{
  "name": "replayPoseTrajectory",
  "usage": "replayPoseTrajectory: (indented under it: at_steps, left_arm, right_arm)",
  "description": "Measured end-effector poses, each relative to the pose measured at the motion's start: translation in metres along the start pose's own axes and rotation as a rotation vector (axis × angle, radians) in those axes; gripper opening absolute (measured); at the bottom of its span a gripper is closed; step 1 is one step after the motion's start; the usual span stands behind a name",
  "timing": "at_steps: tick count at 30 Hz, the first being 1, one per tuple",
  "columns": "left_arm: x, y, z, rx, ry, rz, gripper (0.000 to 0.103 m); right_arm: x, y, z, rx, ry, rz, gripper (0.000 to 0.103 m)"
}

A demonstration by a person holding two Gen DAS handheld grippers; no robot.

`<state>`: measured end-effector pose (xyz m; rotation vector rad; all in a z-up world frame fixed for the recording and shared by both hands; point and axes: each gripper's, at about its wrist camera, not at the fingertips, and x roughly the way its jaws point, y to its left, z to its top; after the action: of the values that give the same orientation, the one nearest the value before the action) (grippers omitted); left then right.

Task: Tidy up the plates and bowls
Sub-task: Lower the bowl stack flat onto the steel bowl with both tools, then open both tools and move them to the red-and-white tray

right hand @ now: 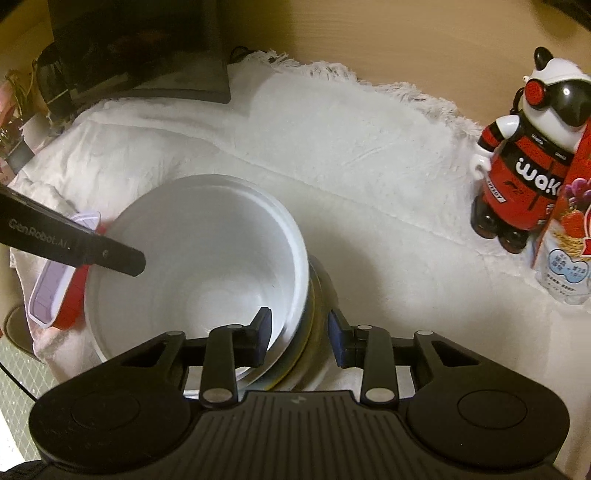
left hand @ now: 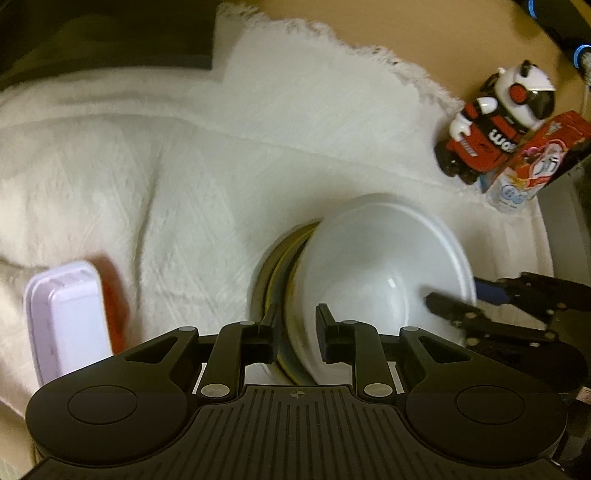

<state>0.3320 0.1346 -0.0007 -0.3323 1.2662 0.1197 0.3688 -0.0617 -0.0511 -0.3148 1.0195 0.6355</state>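
Centrally, a smooth white bowl [right hand: 192, 266], round and glossy, sits nested on a stack of plates [right hand: 314, 332] whose edges show yellowish and dark bands. The stack rests on a white, nubbly towel [left hand: 221, 155] with a fringed edge, spread over a tan tabletop [left hand: 424, 26]. The left gripper [left hand: 297, 332] is narrowed onto the stack's rim at one side, one pad inside the bowl, one outside. The right gripper [right hand: 299, 336] clamps the opposite rim the same way. Beside them lie a lilac rectangular lidded container [left hand: 66, 317], a red-and-black toy figure [right hand: 524, 155] and a printed carton [left hand: 535, 162].
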Motion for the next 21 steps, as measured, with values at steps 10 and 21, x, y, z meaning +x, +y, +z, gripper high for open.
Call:
replayPoseTrajectory:
  at_steps: [10,21]
  left_arm:
    - [-0.055,0.03,-0.01,-0.037,-0.184,-0.137,0.022]
    - [-0.096,0.142,-0.025,-0.228,-0.364,0.012,0.022]
  right_arm:
    - [-0.046,0.026,0.03,-0.074,-0.155,-0.054,0.061]
    - [-0.053,0.097,0.074,-0.155,-0.262,-0.071,0.068]
